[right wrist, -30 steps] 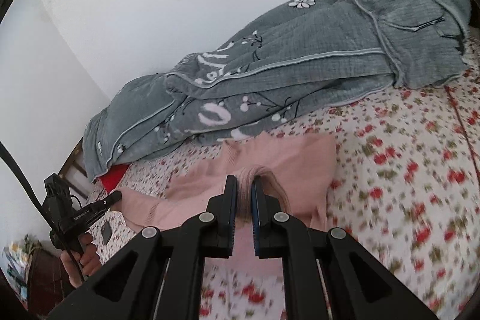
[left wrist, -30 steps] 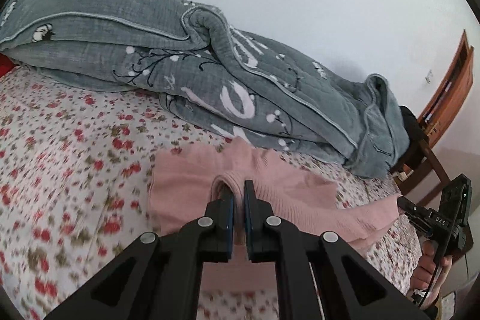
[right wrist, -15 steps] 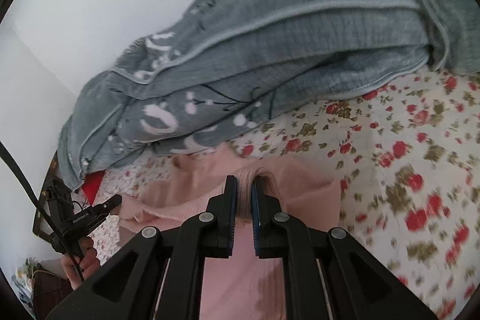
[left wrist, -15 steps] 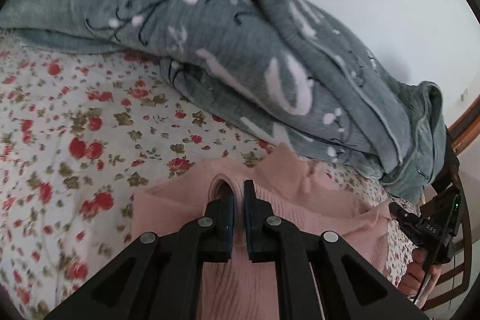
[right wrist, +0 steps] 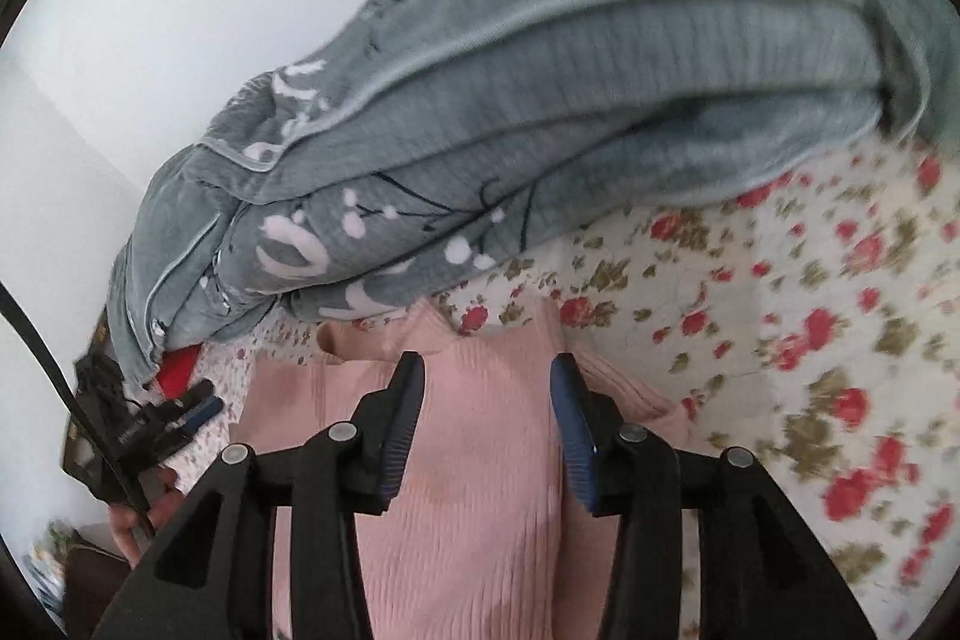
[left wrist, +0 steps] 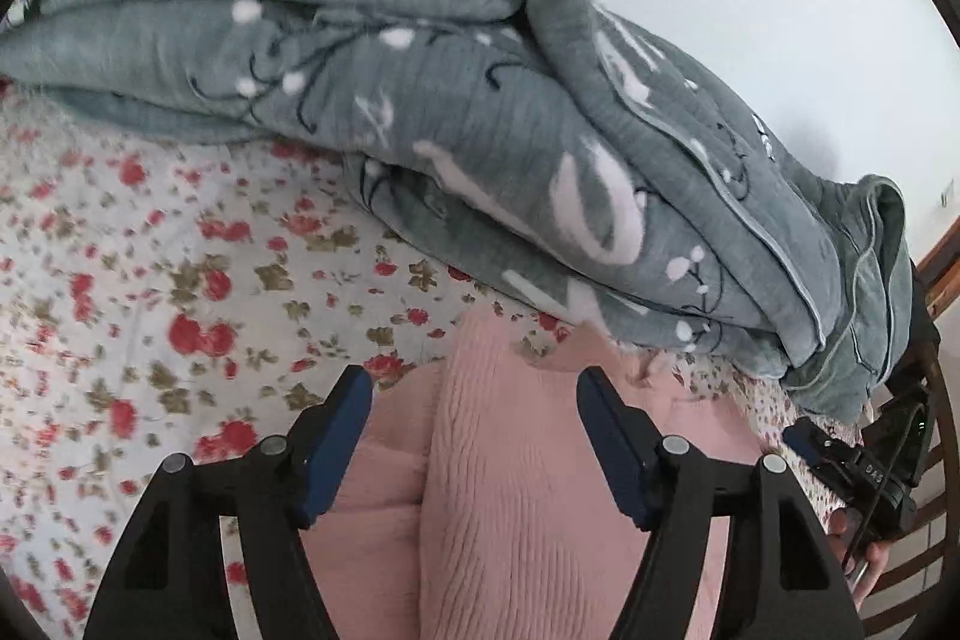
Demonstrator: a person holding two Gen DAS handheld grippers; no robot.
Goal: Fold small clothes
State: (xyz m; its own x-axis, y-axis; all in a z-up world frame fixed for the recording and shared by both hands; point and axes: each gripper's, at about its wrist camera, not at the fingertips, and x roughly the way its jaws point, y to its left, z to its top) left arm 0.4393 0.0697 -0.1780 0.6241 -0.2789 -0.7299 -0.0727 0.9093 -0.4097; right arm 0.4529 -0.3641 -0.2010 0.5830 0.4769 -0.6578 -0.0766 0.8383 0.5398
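Observation:
A pink ribbed knit garment [left wrist: 516, 472] lies folded over on the flowered bedsheet [left wrist: 150, 292], close to the grey quilt. My left gripper [left wrist: 474, 394] is open just above the garment's near edge, its fingers apart on either side of a raised fold. The garment also shows in the right wrist view [right wrist: 480, 490]. My right gripper [right wrist: 486, 388] is open too, its fingers apart over the garment's far edge. The right gripper shows at the lower right of the left wrist view [left wrist: 852, 460], and the left gripper at the lower left of the right wrist view [right wrist: 162, 418].
A bulky grey quilt [left wrist: 480, 112] with white flower print is piled along the white wall behind the garment; it also fills the top of the right wrist view [right wrist: 570, 100]. A wooden headboard [left wrist: 945, 250] is at the bed's end. Something red [right wrist: 180, 370] lies under the quilt.
Both grippers carried the pinched pink edge forward toward the quilt, laid it down, and opened, letting go of the garment.

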